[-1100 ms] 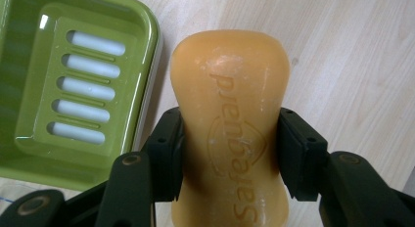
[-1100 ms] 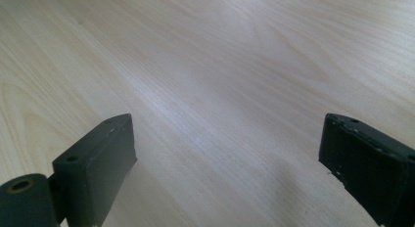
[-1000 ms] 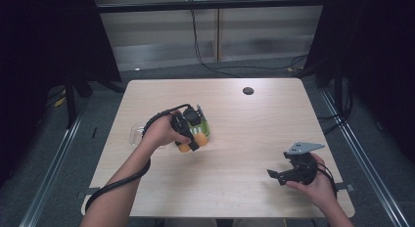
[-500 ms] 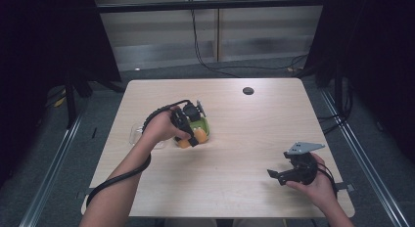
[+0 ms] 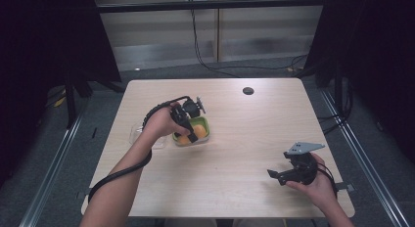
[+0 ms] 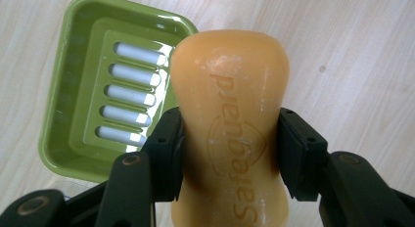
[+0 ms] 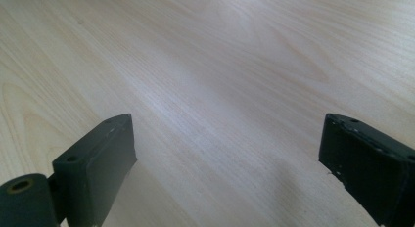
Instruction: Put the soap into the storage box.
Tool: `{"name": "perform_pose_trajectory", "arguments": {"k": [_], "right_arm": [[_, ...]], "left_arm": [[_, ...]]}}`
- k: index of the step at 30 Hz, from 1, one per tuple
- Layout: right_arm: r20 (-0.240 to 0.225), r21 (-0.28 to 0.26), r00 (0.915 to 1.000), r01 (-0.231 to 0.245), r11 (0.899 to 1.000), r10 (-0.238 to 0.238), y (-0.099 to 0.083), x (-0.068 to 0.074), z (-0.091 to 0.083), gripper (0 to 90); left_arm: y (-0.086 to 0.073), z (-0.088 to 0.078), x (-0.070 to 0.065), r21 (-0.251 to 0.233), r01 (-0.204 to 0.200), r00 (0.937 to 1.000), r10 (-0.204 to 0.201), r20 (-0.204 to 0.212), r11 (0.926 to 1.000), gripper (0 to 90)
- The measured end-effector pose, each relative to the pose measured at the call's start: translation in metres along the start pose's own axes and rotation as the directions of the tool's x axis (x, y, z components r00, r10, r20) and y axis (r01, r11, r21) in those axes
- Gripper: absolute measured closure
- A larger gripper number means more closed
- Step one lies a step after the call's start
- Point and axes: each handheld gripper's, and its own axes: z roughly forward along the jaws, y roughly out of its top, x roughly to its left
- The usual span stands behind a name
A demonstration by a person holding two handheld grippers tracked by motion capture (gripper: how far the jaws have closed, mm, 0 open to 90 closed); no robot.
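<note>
Left gripper view: an orange soap bar [image 6: 229, 124] is seen clamped at its narrowed waist by the left gripper [image 6: 230, 153], one black jaw pressed on each side; the green soap dish [image 6: 63, 114] lies below and to the left in that view, its slotted floor bare, w/ nothing set in it yet; the bar is judged to be held over the dish's near edge rather than resting in it, though contact w/ the rim cannot be told. High view: the left gripper [image 5: 188, 120] is found over the soap dish [image 5: 203, 134] near the table's [image 5: 244, 139] centre-left, w/ a bit of orange soap bar [image 5: 183, 138] showing under the hand; a clear lid or tray [image 5: 134, 135] is lying just beside the dish on its left. Progress, as a judgement: pick-up is done, bar is brought to the dish; lowering, seating flat on the slots and release are left. Orientation: the bar's long axis is run along the jaws' own direction, away from the camera, rounded end pointed forward, embossed face turned up toward the lens; the lettering reads upside down from there. Right gripper [image 5: 281, 175] is held low near the table's front-right corner, well apart from the dish; in the right gripper view its jaws are spread wide over bare wood, nothing between them.
</note>
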Motion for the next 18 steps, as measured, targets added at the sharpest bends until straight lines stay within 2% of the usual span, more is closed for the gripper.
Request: {"name": "perform_pose_trajectory", "arguments": {"k": [4, 5, 6, 7, 9, 10, 11, 18], "right_arm": [[-0.002, -0.004, 1.0, 0.001, 1.0, -0.001, 0.0, 0.0, 0.0, 6.3], [-0.002, -0.005, 1.0, 0.002, 1.0, -0.002, 0.0, -0.001, 0.0, 6.3], [-0.002, -0.005, 1.0, 0.004, 1.0, -0.004, 0.0, -0.001, 0.0, 6.3], [-0.002, -0.005, 1.0, 0.004, 1.0, -0.004, 0.0, -0.001, 0.0, 6.3], [-0.002, -0.005, 1.0, 0.001, 1.0, -0.001, 0.0, -0.001, 0.0, 6.2], [-0.002, -0.005, 1.0, 0.003, 1.0, -0.003, 0.0, -0.001, 0.0, 6.2], [-0.003, -0.005, 1.0, 0.0, 1.0, -0.001, 0.0, -0.001, 0.0, 6.2], [-0.001, -0.005, 1.0, 0.003, 1.0, -0.003, 0.0, -0.001, 0.0, 6.2]], "left_arm": [[0.001, 0.0, 0.002, 0.0, -0.001, 1.0, 0.001, 0.005, 1.0, 49.9], [0.001, -0.001, 0.004, 0.01, -0.019, 0.9998, 0.019, 0.001, 0.9998, 49.8], [0.001, -0.001, 0.004, 0.01, -0.019, 0.9998, 0.019, 0.001, 0.9998, 49.8], [0.001, 0.0, 0.005, -0.001, 0.003, 1.0, -0.003, -0.002, 1.0, 49.8], [0.001, -0.001, 0.007, 0.007, -0.001, 1.0, 0.001, 0.007, 1.0, 49.8], [0.001, 0.0, 0.008, 0.012, -0.009, 0.9999, 0.009, -0.004, 0.9999, 49.8], [0.002, 0.0, 0.009, 0.0, 0.006, 0.9999, -0.006, -0.009, 1.0, 49.8], [0.004, -0.002, 0.013, 0.008, 0.005, 0.9998, -0.005, -0.02, 1.0, 49.8]]}}
